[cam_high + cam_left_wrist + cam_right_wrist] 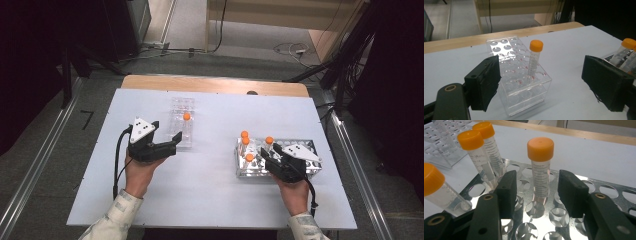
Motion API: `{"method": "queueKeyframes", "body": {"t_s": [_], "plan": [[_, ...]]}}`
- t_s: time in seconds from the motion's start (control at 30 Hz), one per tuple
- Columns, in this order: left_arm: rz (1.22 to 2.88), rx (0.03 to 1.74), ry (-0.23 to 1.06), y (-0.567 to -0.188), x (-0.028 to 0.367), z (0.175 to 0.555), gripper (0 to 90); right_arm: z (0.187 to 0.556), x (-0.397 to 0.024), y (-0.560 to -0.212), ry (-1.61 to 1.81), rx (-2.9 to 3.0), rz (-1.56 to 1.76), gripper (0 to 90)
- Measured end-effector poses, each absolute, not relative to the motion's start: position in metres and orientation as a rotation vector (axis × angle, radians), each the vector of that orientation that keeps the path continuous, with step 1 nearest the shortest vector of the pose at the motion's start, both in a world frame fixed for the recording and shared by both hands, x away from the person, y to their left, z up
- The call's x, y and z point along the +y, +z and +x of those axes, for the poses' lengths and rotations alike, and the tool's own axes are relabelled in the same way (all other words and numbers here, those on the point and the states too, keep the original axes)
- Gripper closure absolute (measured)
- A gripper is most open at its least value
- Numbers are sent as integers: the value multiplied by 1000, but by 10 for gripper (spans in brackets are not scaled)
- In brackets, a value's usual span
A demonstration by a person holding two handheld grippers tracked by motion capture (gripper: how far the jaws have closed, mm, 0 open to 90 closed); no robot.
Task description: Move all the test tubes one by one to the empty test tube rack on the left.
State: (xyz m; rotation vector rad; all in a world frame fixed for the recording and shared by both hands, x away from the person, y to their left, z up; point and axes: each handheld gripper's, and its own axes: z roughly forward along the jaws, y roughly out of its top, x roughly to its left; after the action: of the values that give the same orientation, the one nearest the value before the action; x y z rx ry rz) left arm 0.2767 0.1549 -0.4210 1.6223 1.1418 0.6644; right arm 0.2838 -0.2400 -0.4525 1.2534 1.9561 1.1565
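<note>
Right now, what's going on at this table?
A person is working with capped tubes and two racks. The right gripper straddles an upright orange-capped tube in the metal rack, jaws either side, with a gap showing, not yet gripping. The left gripper waits open beside the clear rack, which holds one tube.

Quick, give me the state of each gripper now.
Left gripper: open, holding nothing, beside the clear rack.
Right gripper: open around a tube, pads not touching it.
</note>
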Motion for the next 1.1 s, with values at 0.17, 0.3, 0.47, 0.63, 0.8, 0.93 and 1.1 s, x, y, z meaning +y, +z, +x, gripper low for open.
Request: {"method": "queueKeyframes", "body": {"t_s": [0.17, 0.3, 0.47, 0.63, 0.8, 0.93, 1.1], "plan": [[1615, 1148, 664, -421, 157, 277, 156, 288, -239, -455, 1141, 1953, 1261, 551], [1616, 1147, 666, -421, 158, 276, 156, 290, -237, -458, 1129, 1957, 1261, 592], [1611, 1150, 667, -421, 158, 276, 157, 291, -235, -459, 1111, 1957, 1258, 634], [1608, 1151, 664, -421, 160, 275, 158, 291, -234, -459, 1103, 1943, 1253, 707], [1605, 1151, 662, -420, 160, 275, 158, 290, -235, -458, 1098, 1932, 1253, 713], [1604, 1150, 662, -420, 160, 275, 159, 289, -237, -454, 1112, 1921, 1243, 713], [1605, 1147, 659, -419, 160, 274, 158, 287, -237, -445, 1134, 1904, 1234, 717]]}}
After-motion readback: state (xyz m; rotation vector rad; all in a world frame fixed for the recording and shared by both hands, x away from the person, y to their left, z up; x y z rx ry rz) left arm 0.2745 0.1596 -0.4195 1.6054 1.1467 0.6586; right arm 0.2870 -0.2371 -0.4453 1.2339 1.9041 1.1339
